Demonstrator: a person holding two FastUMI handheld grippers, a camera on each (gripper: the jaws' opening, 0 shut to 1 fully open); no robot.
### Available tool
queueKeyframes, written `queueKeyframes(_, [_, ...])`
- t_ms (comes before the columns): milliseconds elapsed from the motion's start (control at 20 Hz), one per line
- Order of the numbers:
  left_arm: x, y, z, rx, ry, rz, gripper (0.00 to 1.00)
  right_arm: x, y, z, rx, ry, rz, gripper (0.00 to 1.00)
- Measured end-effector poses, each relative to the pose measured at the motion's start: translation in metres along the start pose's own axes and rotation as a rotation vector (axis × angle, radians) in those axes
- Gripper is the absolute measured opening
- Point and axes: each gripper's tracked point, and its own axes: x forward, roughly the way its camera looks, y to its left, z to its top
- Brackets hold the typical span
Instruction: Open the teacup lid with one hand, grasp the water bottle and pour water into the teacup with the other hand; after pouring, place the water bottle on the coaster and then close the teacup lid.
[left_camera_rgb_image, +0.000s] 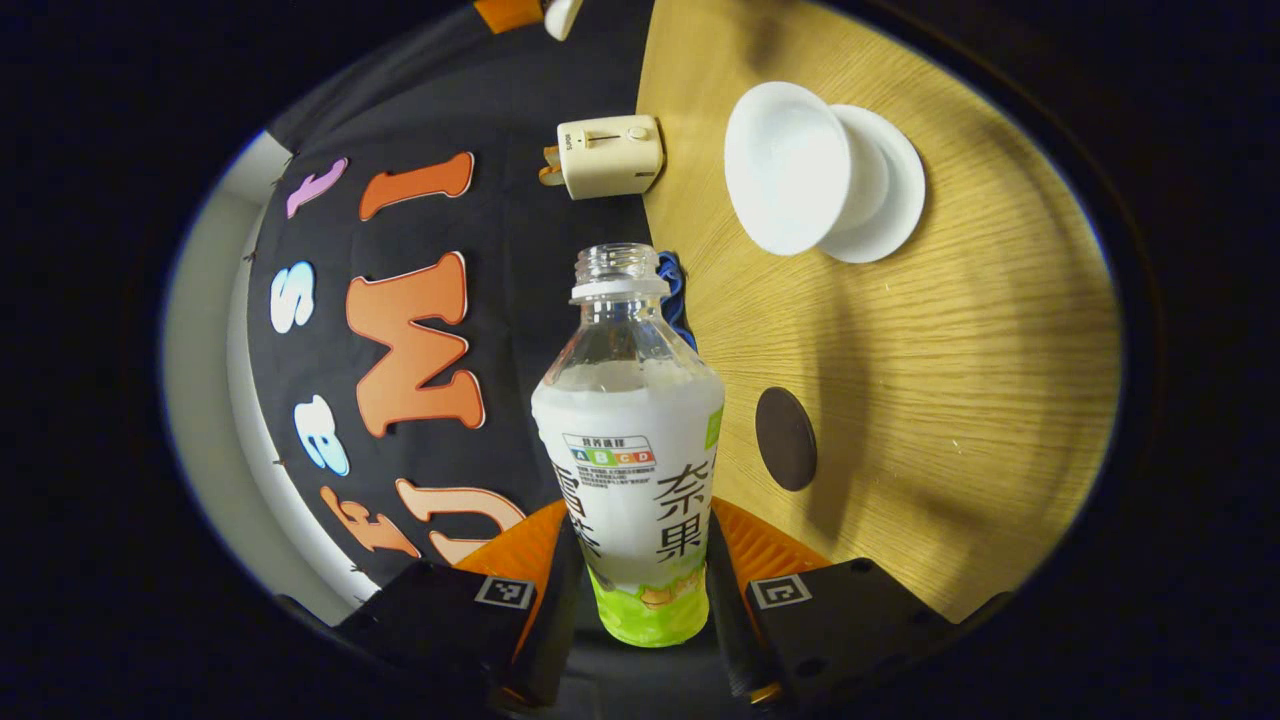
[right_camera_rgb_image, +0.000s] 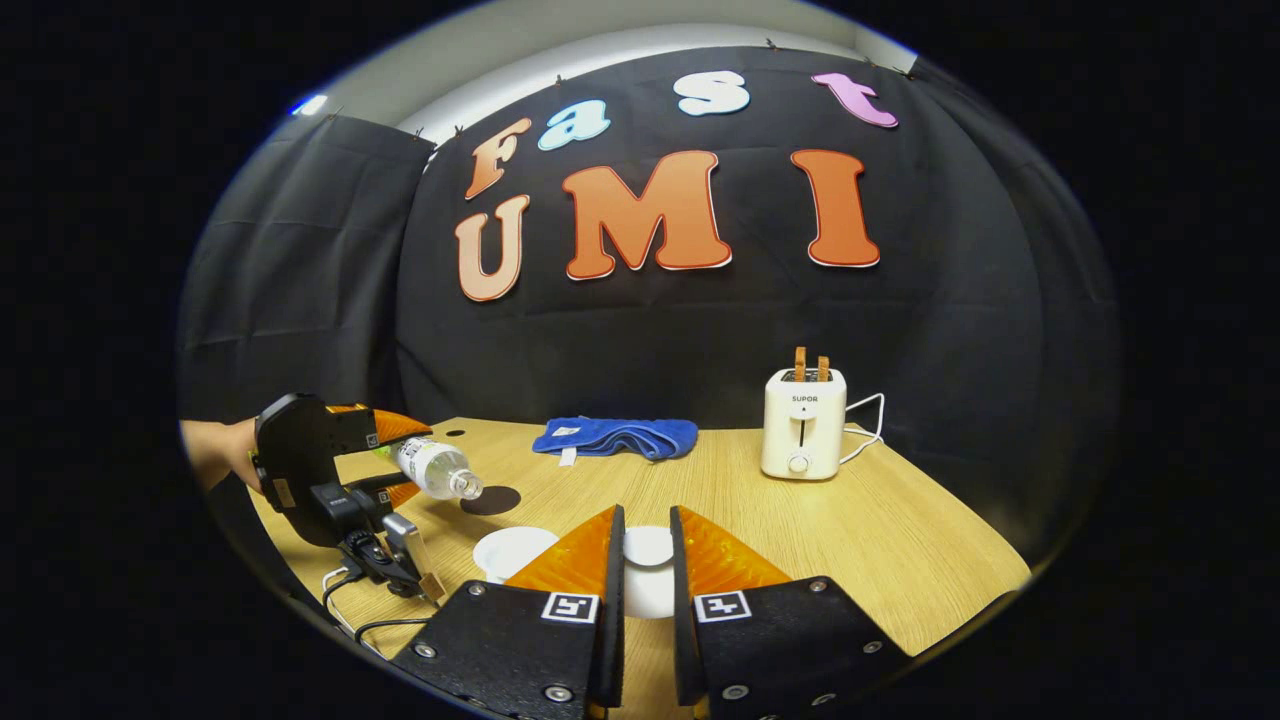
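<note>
Left gripper (left_camera_rgb_image: 640, 590): orange ribbed fingers (left_camera_rgb_image: 545, 560) pressed on both sides of a clear plastic water bottle (left_camera_rgb_image: 630, 450) with white-and-green label, uncapped, partly filled. Seen from the right gripper view as tilted, the bottle (right_camera_rgb_image: 435, 467) with mouth pointing toward a white ceramic teacup (right_camera_rgb_image: 512, 550) and above a dark round coaster (right_camera_rgb_image: 490, 500).

Right gripper (right_camera_rgb_image: 645, 570): fingers (right_camera_rgb_image: 570, 565) narrowly apart, a white round lid (right_camera_rgb_image: 648, 560) between them; whether pressed cannot be told.

Beyond, in the left gripper view: open teacup (left_camera_rgb_image: 790, 165) on white saucer (left_camera_rgb_image: 890, 185), coaster (left_camera_rgb_image: 786, 438) well apart, all on a light wood-grain table (left_camera_rgb_image: 950, 350). Farther back, cream toaster (right_camera_rgb_image: 803, 425), folded blue cloth (right_camera_rgb_image: 615, 437), black cloth wall (right_camera_rgb_image: 650, 330).
</note>
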Motion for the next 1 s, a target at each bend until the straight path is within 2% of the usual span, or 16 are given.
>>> queueKeyframes(900, [-0.005,0.034,0.014,0.178,-0.021,0.061,0.63,-0.005,-0.007,-0.006,-0.014,0.004,0.001,0.20])
queueKeyframes(950, [-0.006,0.036,0.013,0.184,-0.023,0.066,0.66,-0.005,-0.007,-0.006,-0.014,0.005,0.002,0.21])
queueKeyframes(1000, [-0.007,0.037,0.011,0.190,-0.018,0.067,0.63,-0.005,-0.007,-0.006,-0.014,0.004,0.004,0.21])
